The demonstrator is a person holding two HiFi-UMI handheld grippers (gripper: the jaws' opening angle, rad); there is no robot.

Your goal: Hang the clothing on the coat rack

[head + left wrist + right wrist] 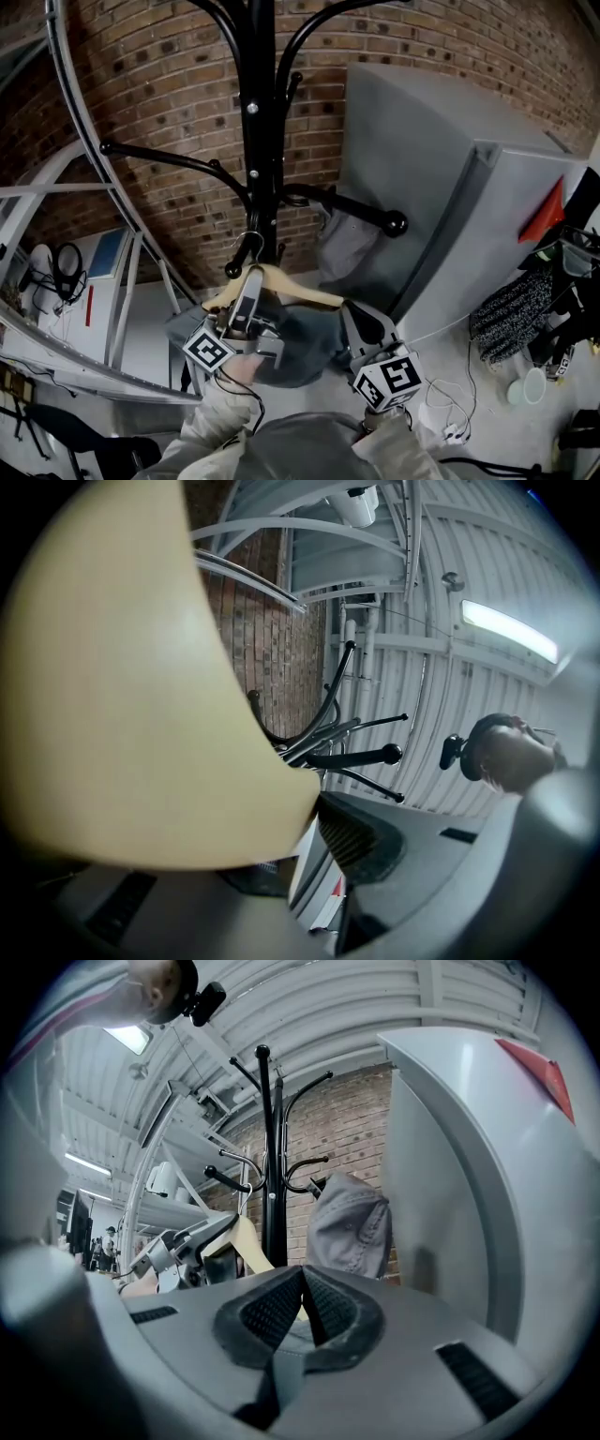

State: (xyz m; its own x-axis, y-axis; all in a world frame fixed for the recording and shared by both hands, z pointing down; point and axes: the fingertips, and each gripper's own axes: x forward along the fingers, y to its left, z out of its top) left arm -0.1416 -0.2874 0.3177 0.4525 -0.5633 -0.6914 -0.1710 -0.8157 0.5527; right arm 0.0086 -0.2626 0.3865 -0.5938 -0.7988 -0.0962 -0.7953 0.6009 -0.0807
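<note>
A black metal coat rack [261, 112] with curved, knob-tipped arms stands before a rough red brick wall [169, 84]. A limp grey cap [342, 248] hangs from one arm. Just below the lower arms, close to the pole, is a smooth pale wooden hanger [300, 286] carrying a soft dark grey garment [305, 347]. The left tool [248, 291] is clamped on the hanger's shoulder. The right tool [354, 323] has its ribbed pads pinched together on a fold of the garment.
</note>
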